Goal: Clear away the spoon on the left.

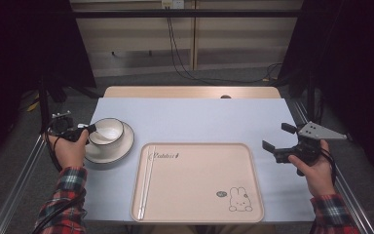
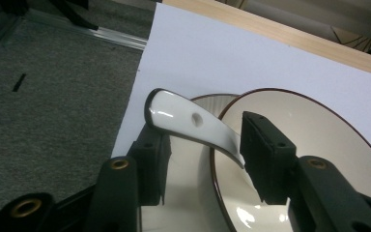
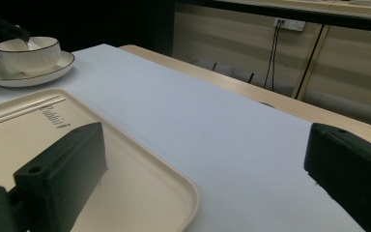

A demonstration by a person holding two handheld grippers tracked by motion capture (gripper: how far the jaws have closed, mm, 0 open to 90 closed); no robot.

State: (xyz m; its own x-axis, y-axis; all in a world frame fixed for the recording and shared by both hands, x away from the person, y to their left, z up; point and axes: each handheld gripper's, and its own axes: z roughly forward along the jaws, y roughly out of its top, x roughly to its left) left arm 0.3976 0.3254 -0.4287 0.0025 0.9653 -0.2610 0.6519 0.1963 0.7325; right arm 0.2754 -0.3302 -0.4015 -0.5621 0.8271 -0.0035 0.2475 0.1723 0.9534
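The left gripper view reveals one spoon handle, seemingly unpinched between spread jaws; the right gripper gapes. One bowl, one saucer, one tray.

A lab: dark curtains, metal rig rails.

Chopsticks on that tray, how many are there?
2: both chopsticks lie side by side along the left edge of the tray, running front to back. Nothing seems to be hiding more.

Sleeves: red, white and dark plaid flannel on both forearms.
Left gripper: black, blocky jaws, brass-ringed screw holes, black cable.
Right gripper: black, with grey three-cornered plate on top.
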